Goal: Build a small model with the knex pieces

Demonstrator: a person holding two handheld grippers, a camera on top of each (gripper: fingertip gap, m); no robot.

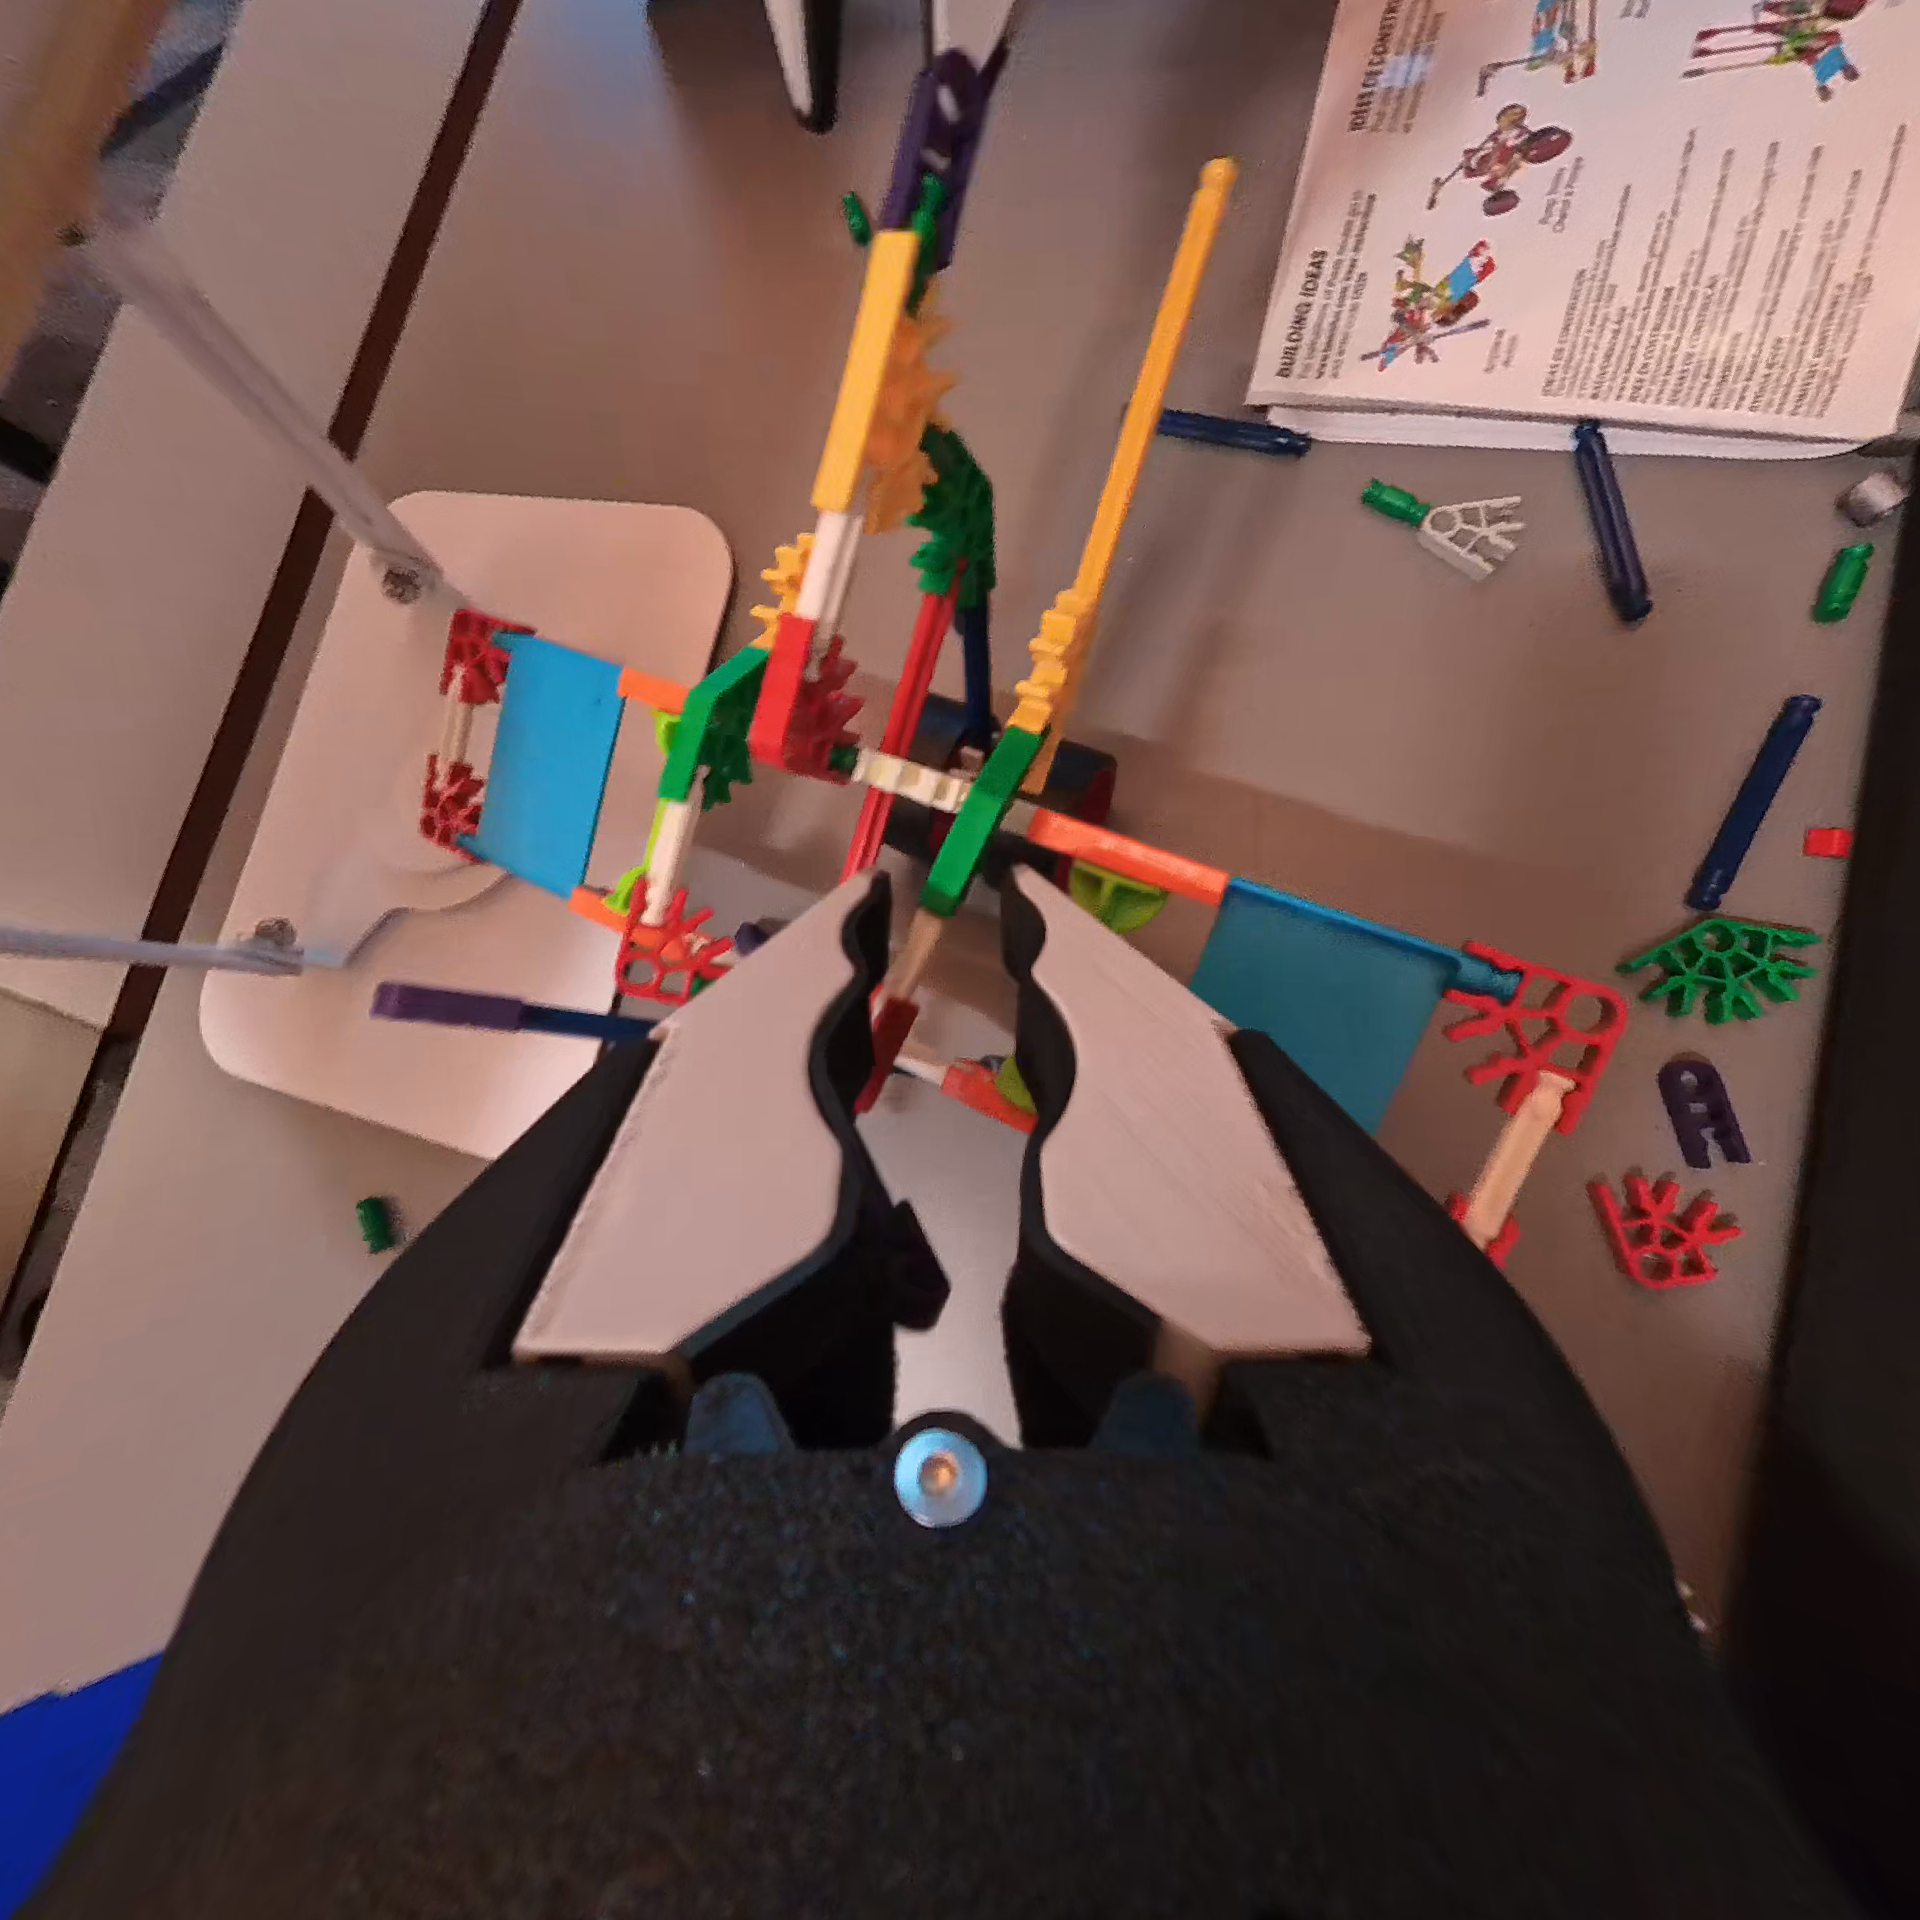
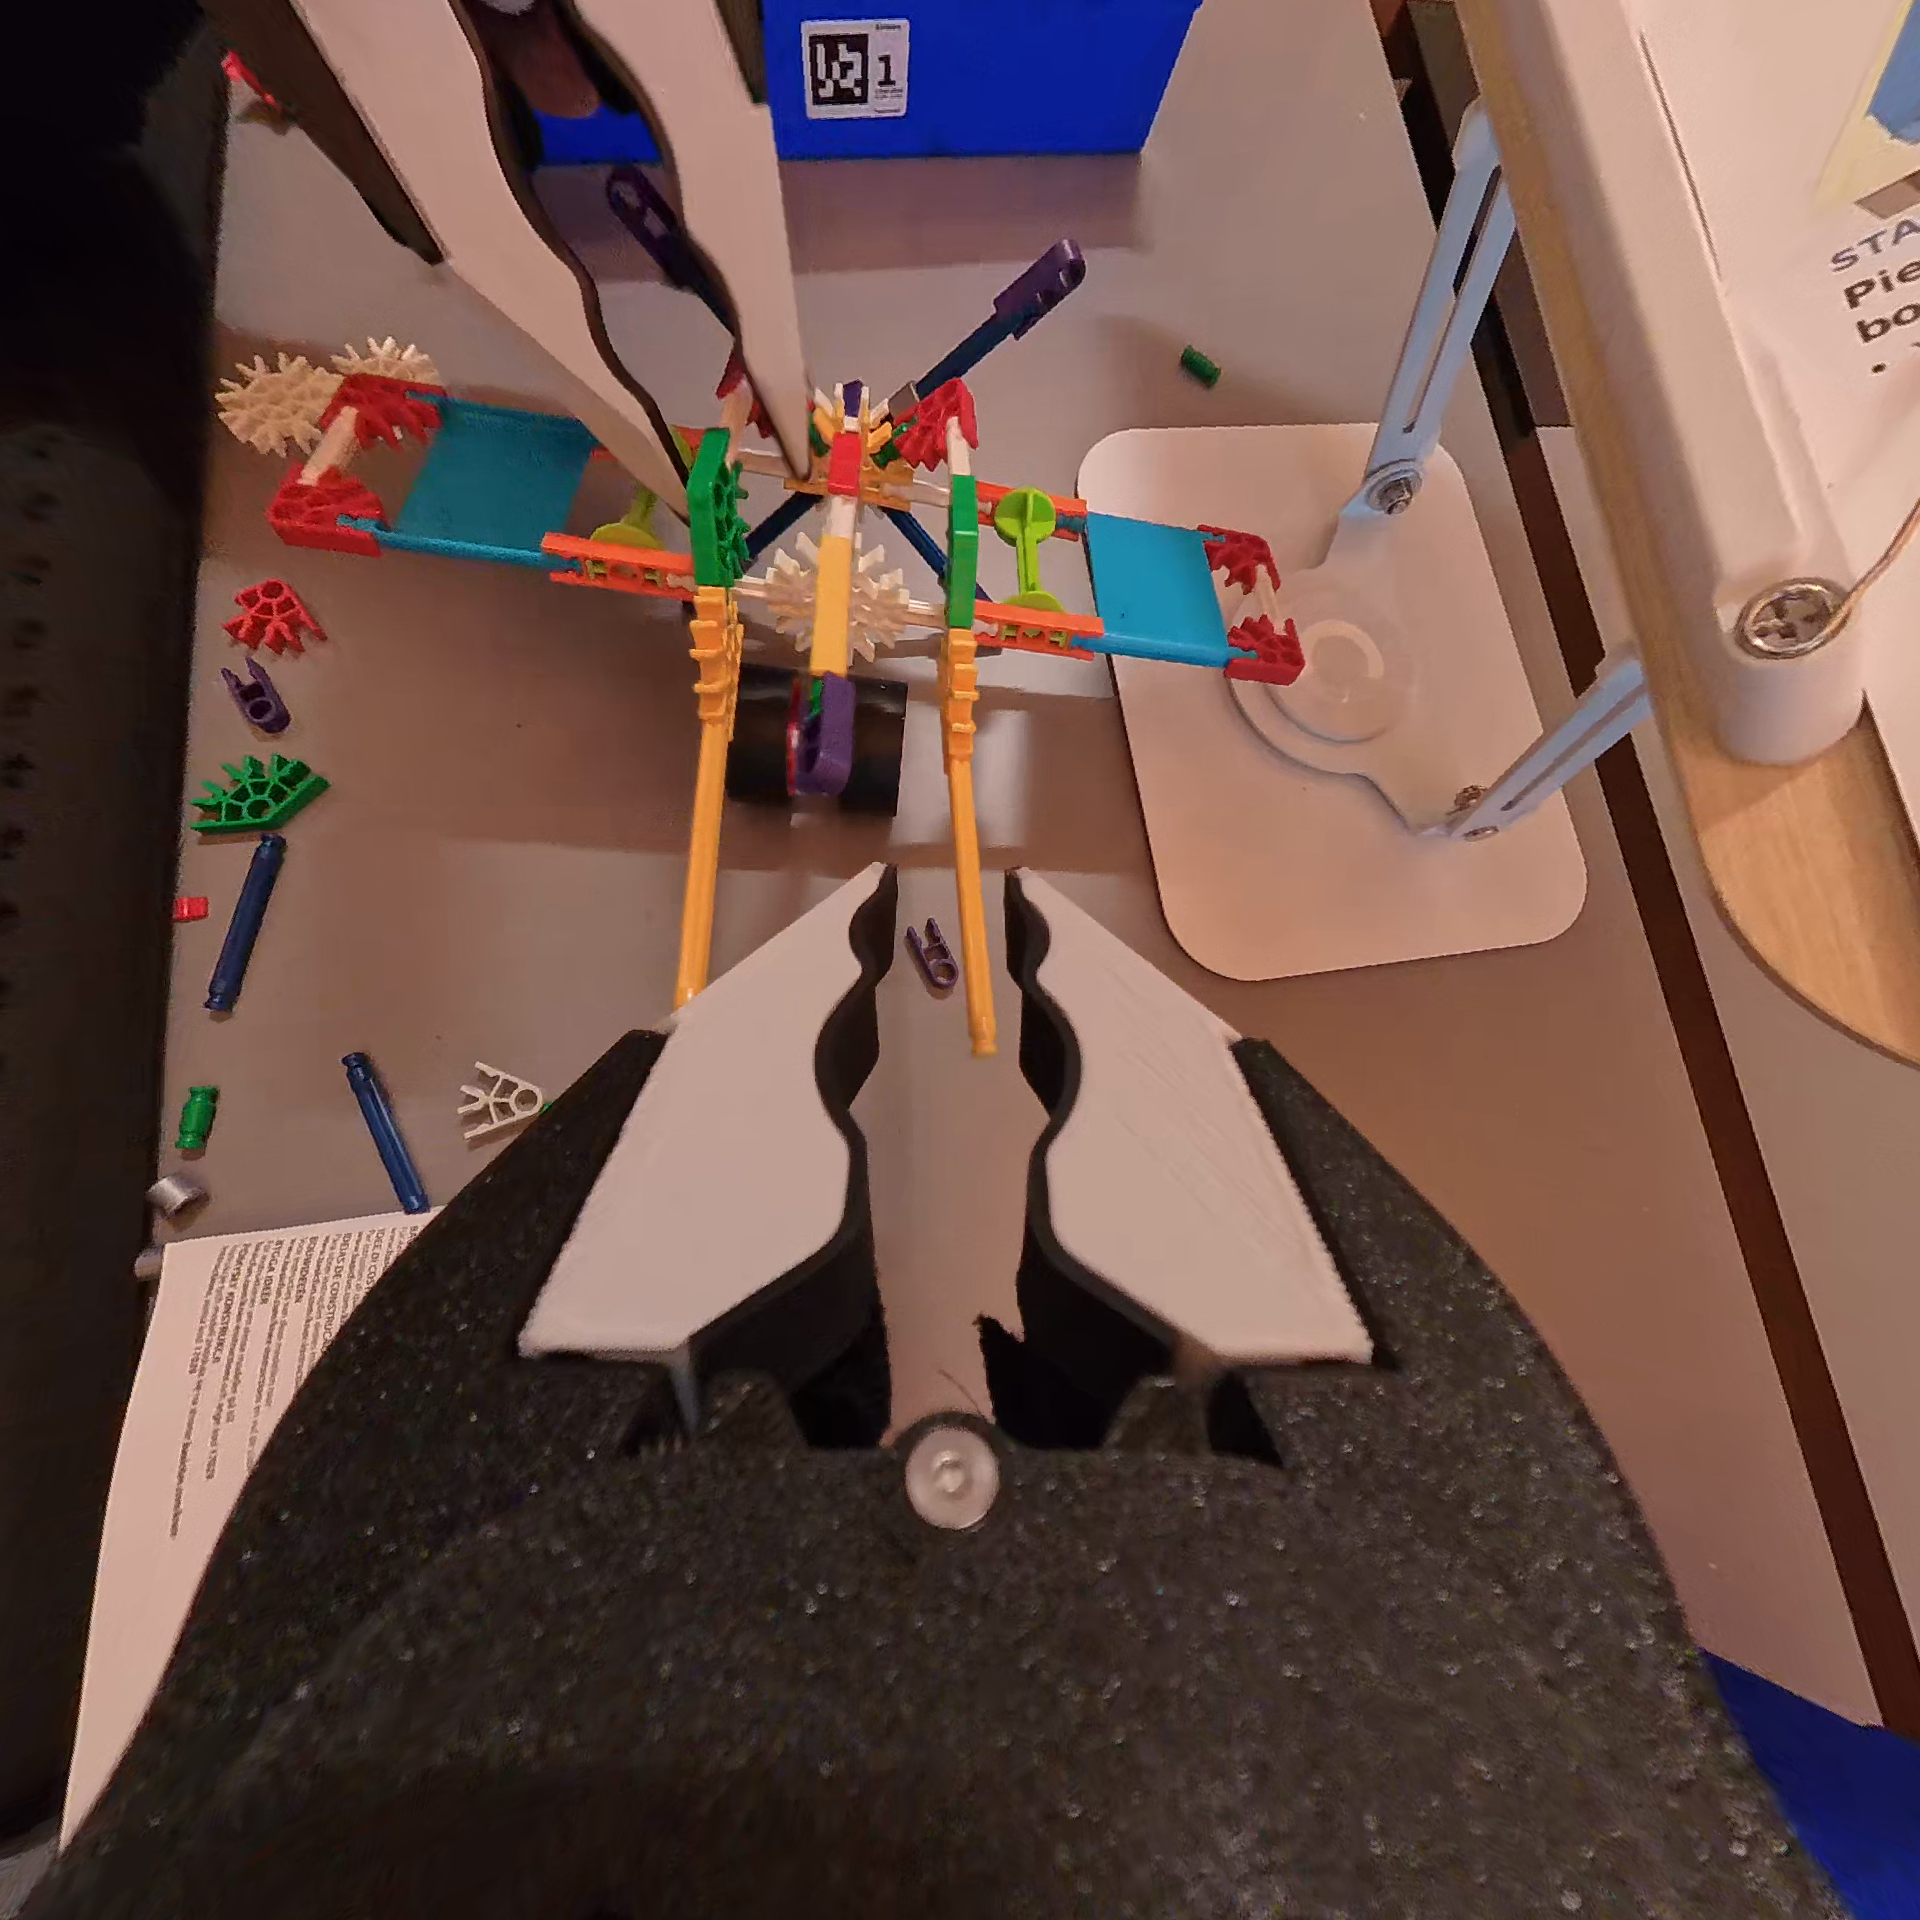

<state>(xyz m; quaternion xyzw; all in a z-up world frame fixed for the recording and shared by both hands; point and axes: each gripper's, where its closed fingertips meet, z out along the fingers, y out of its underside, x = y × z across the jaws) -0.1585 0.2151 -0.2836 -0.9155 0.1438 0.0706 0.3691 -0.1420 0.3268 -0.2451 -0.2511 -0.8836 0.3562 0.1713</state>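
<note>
Below, left tongs stand parted around the toy plane's green connector; right tongs hang open.

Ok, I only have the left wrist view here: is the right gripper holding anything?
Observer: No. The right gripper is open. A yellow rod shows between its fingers, and neither finger touches it.
Operator: Anything loose near that rod's free end?
Observer: Yes, a small purple clip lies on the table just beside it, also between the fingers.
</note>
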